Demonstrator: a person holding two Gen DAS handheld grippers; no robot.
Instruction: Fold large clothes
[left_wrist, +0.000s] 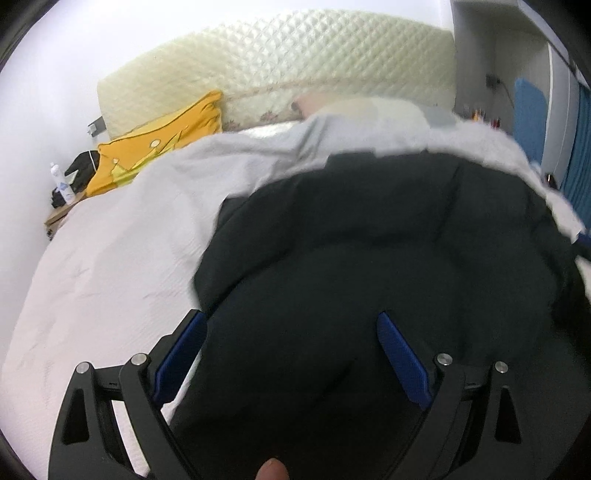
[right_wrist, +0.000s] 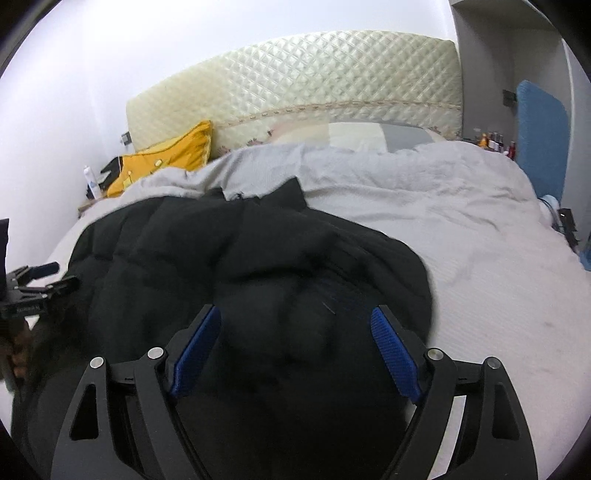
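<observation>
A large black padded jacket (left_wrist: 369, 251) lies spread on a white bed (left_wrist: 110, 266). My left gripper (left_wrist: 291, 321) is open just above the jacket's near left part, its blue pads wide apart with nothing between them. In the right wrist view the jacket (right_wrist: 229, 251) lies bunched with a flap sticking up at its far edge. My right gripper (right_wrist: 295, 317) is open over the jacket's near right part. The left gripper (right_wrist: 40, 280) shows at the left edge of that view.
A grey duvet (right_wrist: 406, 177) is rumpled across the far bed. A yellow pillow (left_wrist: 155, 144) leans by the quilted headboard (left_wrist: 295, 62). A bedside stand with a spray bottle (left_wrist: 61, 182) is at the left. A blue chair (right_wrist: 539, 136) stands at the right.
</observation>
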